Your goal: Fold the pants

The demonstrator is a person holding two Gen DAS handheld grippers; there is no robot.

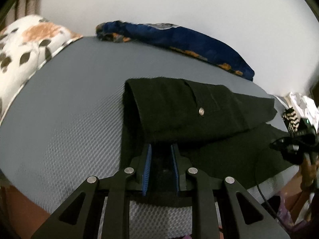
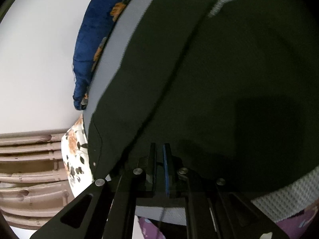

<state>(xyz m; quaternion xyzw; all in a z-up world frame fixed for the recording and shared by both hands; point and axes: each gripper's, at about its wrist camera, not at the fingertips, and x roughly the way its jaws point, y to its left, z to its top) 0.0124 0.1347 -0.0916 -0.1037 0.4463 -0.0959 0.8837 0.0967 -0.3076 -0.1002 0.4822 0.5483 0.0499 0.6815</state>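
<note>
Black cloth fills both views — the pants (image 1: 179,109) lie folded over on the grey mattress (image 1: 69,109), with a metal button (image 1: 201,111) facing up on the top layer. My left gripper (image 1: 161,149) has its jaws nearly together, the blue pads (image 1: 147,167) clamped on a fold of the pants at the near edge; dark fabric sits in the narrow gap between them. My right gripper (image 2: 159,149) is drawn almost fully together on the pants (image 2: 219,79) as well — black cloth is bunched between its fingers, though the view is blurred. A floral pillow (image 1: 26,45) rests at the far left of the mattress. A blue patterned blanket (image 1: 179,39) lies along the far edge against the white wall (image 1: 179,4). The right gripper also shows at the right rim of my left view, beside the pants.
</note>
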